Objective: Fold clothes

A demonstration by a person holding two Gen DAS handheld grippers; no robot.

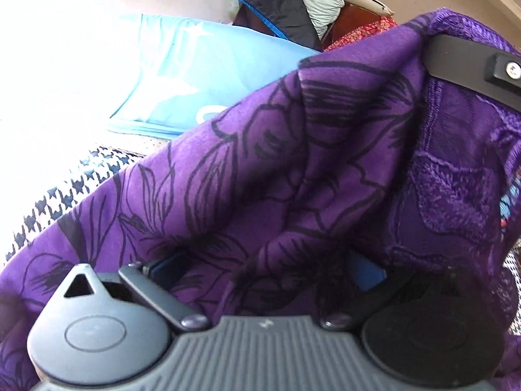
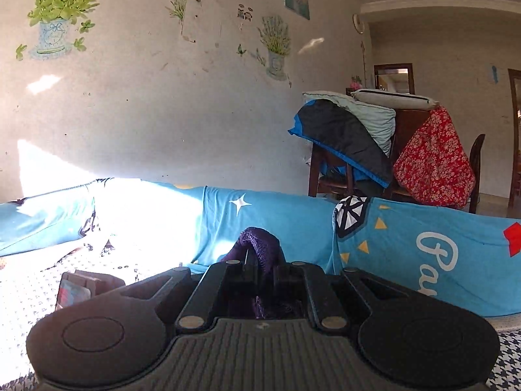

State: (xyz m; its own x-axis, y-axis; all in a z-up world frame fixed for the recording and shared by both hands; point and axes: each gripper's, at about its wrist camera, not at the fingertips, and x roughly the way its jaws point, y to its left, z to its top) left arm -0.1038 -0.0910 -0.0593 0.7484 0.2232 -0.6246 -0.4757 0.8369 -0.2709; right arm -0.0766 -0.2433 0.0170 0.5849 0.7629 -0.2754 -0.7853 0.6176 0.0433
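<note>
A purple garment (image 1: 293, 150) printed with black flower outlines hangs across most of the left wrist view, with a fuzzy purple lace part at its right. It drapes over my left gripper (image 1: 265, 270), whose blue pads (image 1: 166, 270) stand wide apart; the fingertips are hidden under the cloth. A black finger of the other gripper (image 1: 462, 65) lies on the garment's top right edge. In the right wrist view my right gripper (image 2: 260, 260) is shut on a bunched fold of the purple garment (image 2: 259, 244) that sticks up between its fingers.
A light blue printed sheet (image 2: 276, 224) lies over the back of the bed, on a black-and-white houndstooth cover (image 1: 65, 195). Behind stands a wooden chair (image 2: 329, 169) piled with a dark jacket and a red floral cloth (image 2: 433, 159). A small pink box (image 2: 81, 290) sits at the left.
</note>
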